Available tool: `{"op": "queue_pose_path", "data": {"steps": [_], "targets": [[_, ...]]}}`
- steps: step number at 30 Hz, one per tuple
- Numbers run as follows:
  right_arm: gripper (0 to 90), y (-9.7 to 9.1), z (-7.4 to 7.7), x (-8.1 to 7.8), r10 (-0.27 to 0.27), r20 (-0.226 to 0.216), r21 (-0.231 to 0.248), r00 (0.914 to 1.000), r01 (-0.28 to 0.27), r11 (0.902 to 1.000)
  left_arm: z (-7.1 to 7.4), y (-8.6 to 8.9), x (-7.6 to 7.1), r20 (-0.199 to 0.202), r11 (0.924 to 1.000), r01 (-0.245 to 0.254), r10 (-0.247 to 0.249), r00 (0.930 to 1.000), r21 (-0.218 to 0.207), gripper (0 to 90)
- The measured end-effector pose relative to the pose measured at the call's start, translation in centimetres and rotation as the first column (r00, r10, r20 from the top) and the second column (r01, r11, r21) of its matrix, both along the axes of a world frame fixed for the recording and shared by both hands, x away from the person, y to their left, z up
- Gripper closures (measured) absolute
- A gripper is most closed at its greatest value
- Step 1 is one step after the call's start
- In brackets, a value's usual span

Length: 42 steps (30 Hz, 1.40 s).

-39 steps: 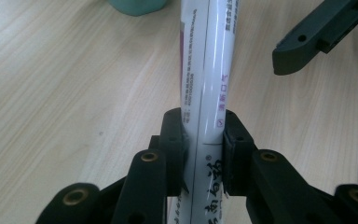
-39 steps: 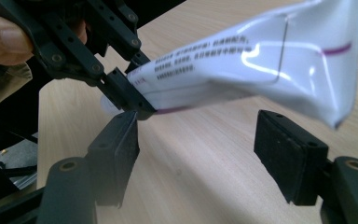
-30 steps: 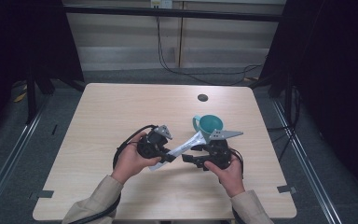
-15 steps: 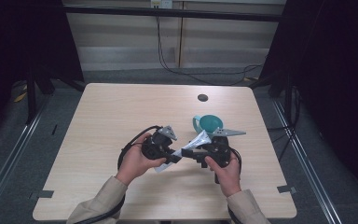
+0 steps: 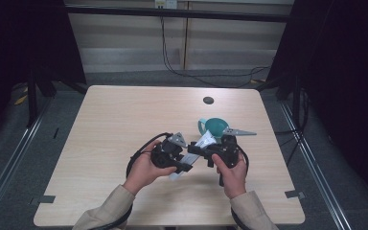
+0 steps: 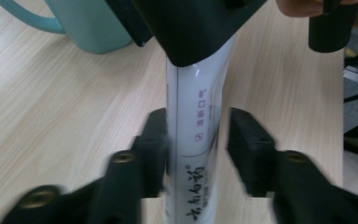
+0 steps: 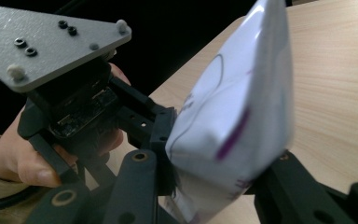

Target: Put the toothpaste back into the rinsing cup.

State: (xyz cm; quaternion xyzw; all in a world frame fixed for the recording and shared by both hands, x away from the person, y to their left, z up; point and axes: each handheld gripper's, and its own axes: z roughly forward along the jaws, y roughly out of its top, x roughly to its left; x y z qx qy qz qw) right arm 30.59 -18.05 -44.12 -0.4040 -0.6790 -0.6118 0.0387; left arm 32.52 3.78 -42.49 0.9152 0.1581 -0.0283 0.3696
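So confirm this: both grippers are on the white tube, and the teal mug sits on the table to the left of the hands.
Wrong side. In the high view the teal mug sits just beyond the right gripper, toward the table's right. Both grippers, left gripper included, are on the white tube.

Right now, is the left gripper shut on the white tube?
Open: left gripper straddles the white tube, one jaw touching, a gap beside the other.

A pale wooden worktop (image 5: 115,124) with rounded corners stands on a grey floor (image 5: 28,158). A small dark round spot (image 5: 208,100) marks its far side. Black cables (image 5: 211,74) trail across the floor behind it.
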Motion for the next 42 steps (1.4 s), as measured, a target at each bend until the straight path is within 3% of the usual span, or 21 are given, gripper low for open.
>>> {"op": "queue_pose_path", "data": {"steps": [2,6,9,24,31,38,42], "targets": [[69.8,-0.3,0.3,-0.1,-0.004,0.014,-0.017,0.9999,0.004,0.9998,-0.3,0.5,0.3,0.026,0.9998,-0.015,0.015,0.9995,-0.014,39.9],[70.2,-1.0,1.0,-0.1,-0.011,0.039,-0.046,0.9992,0.013,0.9988,-1.3,1.5,0.5,0.075,0.9999,-0.012,0.012,0.9971,0.0,26.4],[70.3,-1.5,1.3,0.0,-0.011,0.049,-0.078,0.9988,0.015,0.9968,-2.0,2.6,0.6,0.08,0.9991,-0.04,0.041,0.9959,-0.012,19.4],[70.3,-3.0,2.9,0.2,-0.013,0.083,-0.162,0.9965,0.027,0.9864,-5.2,6.2,0.2,0.097,0.9928,-0.117,0.119,0.9881,-0.026,15.5],[70.2,-3.5,3.5,0.3,-0.011,0.091,-0.186,0.9958,0.027,0.9821,-6.5,7.3,0.2,0.086,0.9883,-0.148,0.15,0.9849,-0.038,15.2],[70.2,-3.7,4.2,0.5,-0.007,0.099,-0.197,0.9951,0.027,0.98,-7.4,8.2,0.1,0.099,0.9837,-0.171,0.176,0.9795,-0.057,15.2],[70.2,-3.9,4.6,0.7,-0.002,0.105,-0.206,0.9944,0.024,0.9783,-8.3,8.6,-0.1,0.11,0.9821,-0.183,0.187,0.9763,-0.046,15.2]]}}
